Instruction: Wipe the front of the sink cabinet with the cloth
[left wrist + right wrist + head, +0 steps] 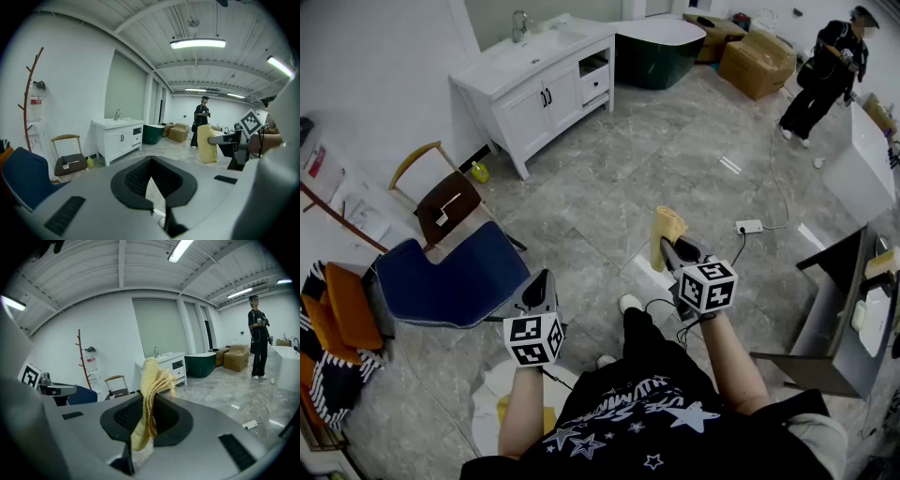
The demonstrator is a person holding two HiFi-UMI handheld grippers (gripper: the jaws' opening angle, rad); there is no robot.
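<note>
Cloth (152, 376), fuzzy yellow, bunched in right hand-held gripper (143, 401).

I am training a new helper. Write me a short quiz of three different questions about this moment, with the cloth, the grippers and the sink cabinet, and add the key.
1. True or false: the yellow terry cloth is clamped between the jaws of the right gripper.
2. Choose one. The white sink cabinet with two doors is:
A) far off, touching neither gripper
B) pressed against the cloth
C) between the two grippers
3. Fill the gap: the jaws of the left gripper are together and hold ____.

Key: 1 true; 2 A; 3 nothing.
</note>
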